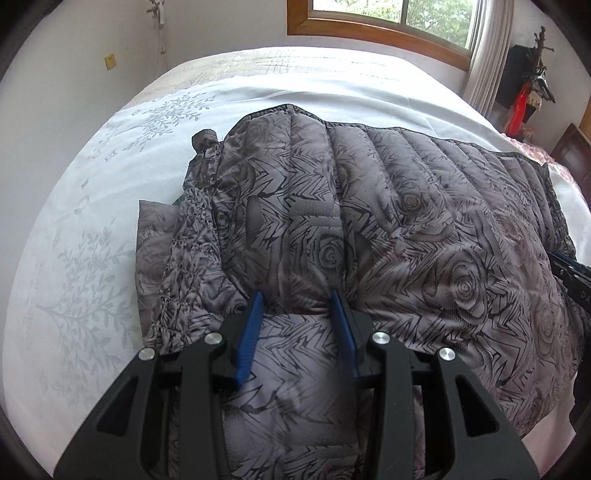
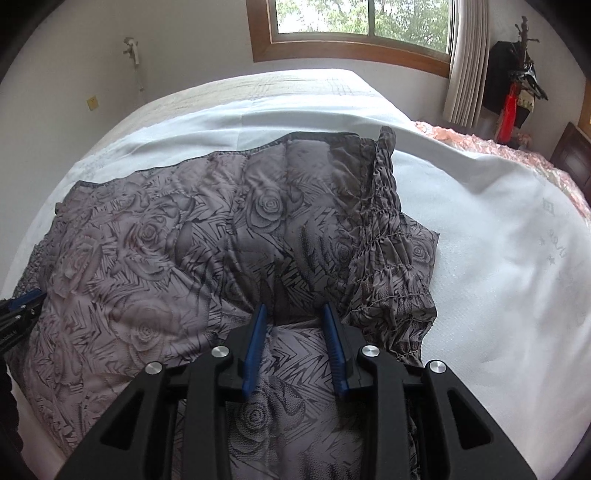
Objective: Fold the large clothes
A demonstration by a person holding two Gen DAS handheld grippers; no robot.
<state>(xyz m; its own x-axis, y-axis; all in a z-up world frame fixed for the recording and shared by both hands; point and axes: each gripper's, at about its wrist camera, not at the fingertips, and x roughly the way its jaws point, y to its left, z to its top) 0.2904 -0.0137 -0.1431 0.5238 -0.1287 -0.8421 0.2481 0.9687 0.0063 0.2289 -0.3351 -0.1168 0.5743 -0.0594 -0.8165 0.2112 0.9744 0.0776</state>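
A grey padded jacket (image 1: 388,221) with a rose and zigzag print lies spread across the white bed sheet (image 1: 92,221); its gathered cuff (image 1: 207,142) points to the far left. My left gripper (image 1: 297,299) is shut on a thick fold of the jacket's near edge, and the fabric fills the gap between the blue pads (image 1: 251,332). My right gripper (image 2: 294,310) is shut on another fold of the jacket (image 2: 166,240), next to the shirred sleeve (image 2: 384,258). Each gripper shows at the edge of the other's view: the right gripper (image 1: 569,269) and the left gripper (image 2: 22,306).
The bed sheet (image 2: 498,258) reaches well beyond the jacket on both sides and at the far end. A wooden-framed window (image 1: 388,22) and a curtain (image 1: 487,62) stand behind the bed. Pink bedding (image 2: 480,144) and a coat stand with a red item (image 2: 509,110) are at the right.
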